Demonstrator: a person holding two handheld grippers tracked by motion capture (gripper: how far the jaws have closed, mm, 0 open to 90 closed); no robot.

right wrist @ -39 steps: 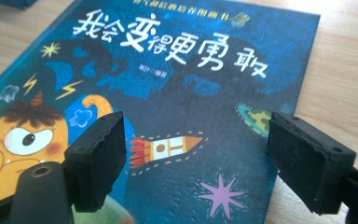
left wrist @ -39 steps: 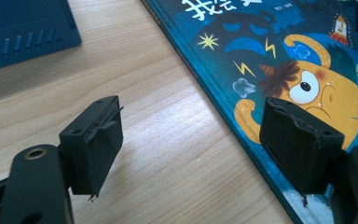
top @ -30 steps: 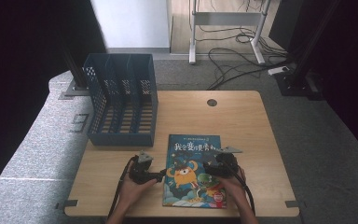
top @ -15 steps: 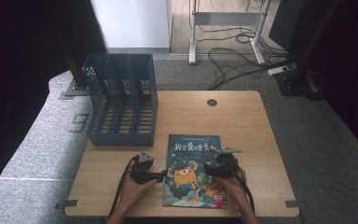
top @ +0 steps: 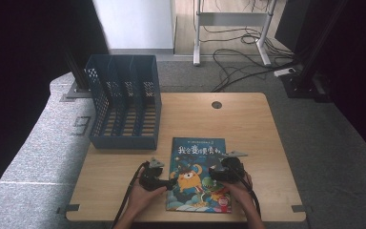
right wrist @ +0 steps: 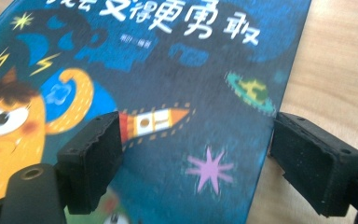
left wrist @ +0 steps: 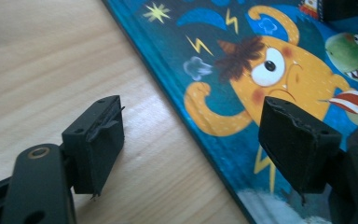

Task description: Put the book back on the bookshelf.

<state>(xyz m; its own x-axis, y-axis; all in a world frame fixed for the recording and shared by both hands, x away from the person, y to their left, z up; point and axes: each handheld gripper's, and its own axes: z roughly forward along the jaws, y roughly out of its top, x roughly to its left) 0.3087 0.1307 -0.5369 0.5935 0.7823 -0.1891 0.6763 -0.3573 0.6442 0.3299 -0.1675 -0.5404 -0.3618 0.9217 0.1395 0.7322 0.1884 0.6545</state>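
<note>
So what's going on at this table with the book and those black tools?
A person sits at a wooden table with a handheld gripper in each hand, working on a colourful picture book that lies flat near the front edge. The left gripper straddles the book's left edge with its jaws open; the right gripper straddles the right edge, also open. Neither has clamped the book. A blue file rack stands at the table's back left.

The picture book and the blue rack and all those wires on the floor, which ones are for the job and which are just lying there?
For the job:
- picture book, flat on the table
- left gripper, jaws open astride the book's edge
- right gripper, jaws open over the cover

Just lying about:
- blue file rack, standing apart from the book
- cables on the floor
</note>
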